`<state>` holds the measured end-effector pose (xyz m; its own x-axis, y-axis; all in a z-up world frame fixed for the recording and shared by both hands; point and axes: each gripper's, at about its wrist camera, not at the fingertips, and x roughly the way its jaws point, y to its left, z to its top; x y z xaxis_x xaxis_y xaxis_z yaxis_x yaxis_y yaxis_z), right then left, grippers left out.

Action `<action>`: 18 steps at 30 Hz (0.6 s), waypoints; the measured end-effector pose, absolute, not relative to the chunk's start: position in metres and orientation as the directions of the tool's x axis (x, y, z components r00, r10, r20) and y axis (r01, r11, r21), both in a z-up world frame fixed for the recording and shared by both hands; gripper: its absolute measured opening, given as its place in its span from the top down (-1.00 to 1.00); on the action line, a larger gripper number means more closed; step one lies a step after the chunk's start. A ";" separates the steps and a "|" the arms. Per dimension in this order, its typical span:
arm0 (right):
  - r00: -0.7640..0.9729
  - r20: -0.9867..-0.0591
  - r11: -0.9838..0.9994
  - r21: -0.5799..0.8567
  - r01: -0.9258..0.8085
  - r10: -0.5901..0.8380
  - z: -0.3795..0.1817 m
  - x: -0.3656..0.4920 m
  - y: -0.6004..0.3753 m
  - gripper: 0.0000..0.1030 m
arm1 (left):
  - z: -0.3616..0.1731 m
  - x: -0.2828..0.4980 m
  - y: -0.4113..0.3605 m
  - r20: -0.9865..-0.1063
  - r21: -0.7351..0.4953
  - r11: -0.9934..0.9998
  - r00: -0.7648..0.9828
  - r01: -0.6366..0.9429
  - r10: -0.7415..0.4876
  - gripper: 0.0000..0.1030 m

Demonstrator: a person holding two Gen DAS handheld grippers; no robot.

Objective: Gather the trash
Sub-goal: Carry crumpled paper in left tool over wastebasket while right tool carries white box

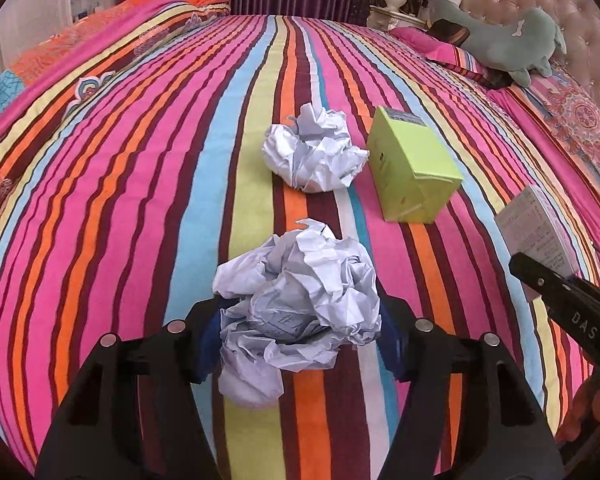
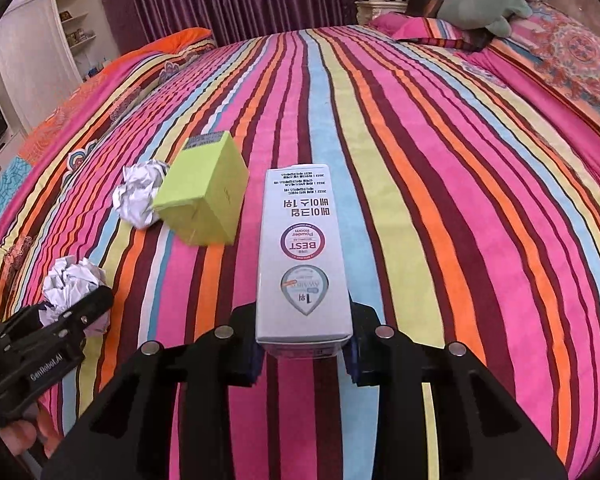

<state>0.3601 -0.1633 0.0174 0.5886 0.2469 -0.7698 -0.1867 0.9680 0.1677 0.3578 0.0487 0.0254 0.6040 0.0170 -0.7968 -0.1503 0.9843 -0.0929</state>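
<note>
My left gripper (image 1: 300, 340) is shut on a crumpled white paper ball (image 1: 300, 304), held just above the striped bed; it also shows in the right wrist view (image 2: 70, 284). My right gripper (image 2: 304, 354) is shut on the near end of a long white carton (image 2: 302, 248) with printed labels; the carton also shows in the left wrist view (image 1: 540, 232). A second paper ball (image 1: 312, 152) lies on the bed beyond, touching a lime green box (image 1: 412, 168). Both show in the right wrist view, the ball (image 2: 138, 194) left of the box (image 2: 204, 192).
The striped bedspread (image 1: 140, 160) covers the whole bed. A green plush toy (image 1: 508, 40) and pillows lie at the tufted headboard (image 1: 572, 12) on the far right. A folded orange quilt (image 1: 180, 4) lies at the far left. Purple curtains hang behind.
</note>
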 end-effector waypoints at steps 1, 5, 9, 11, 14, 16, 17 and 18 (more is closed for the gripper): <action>0.590 -0.769 0.969 0.167 -0.183 0.244 0.018 0.357 -0.165 0.43 | 0.027 0.354 0.049 -0.795 -0.092 0.984 0.606 -0.150 0.018 -0.19; 0.597 -0.766 0.971 0.175 -0.163 0.238 0.021 0.336 -0.175 0.43 | 0.033 0.336 0.048 -0.789 -0.089 0.985 0.613 -0.149 0.021 -0.19; 0.604 -0.760 0.971 0.185 -0.154 0.240 0.025 0.318 -0.182 0.43 | 0.043 0.316 0.044 -0.778 -0.086 0.986 0.628 -0.142 0.023 -0.19; 0.606 -0.758 0.970 0.189 -0.153 0.243 0.028 0.311 -0.183 0.43 | 0.048 0.307 0.043 -0.773 -0.085 0.986 0.634 -0.141 0.024 -0.19; 0.613 -0.752 0.970 0.192 -0.152 0.244 0.033 0.299 -0.184 0.43 | 0.055 0.295 0.043 -0.767 -0.082 0.987 0.641 -0.140 0.027 -0.19; 0.613 -0.750 0.969 0.196 -0.151 0.248 0.034 0.293 -0.186 0.43 | 0.058 0.287 0.043 -0.765 -0.080 0.987 0.644 -0.139 0.029 -0.19; 0.615 -0.749 0.969 0.195 -0.152 0.247 0.036 0.289 -0.187 0.43 | 0.059 0.283 0.043 -0.764 -0.079 0.987 0.645 -0.139 0.030 -0.19; 0.615 -0.748 0.969 0.195 -0.152 0.247 0.037 0.285 -0.187 0.43 | 0.061 0.279 0.042 -0.763 -0.078 0.987 0.646 -0.139 0.030 -0.19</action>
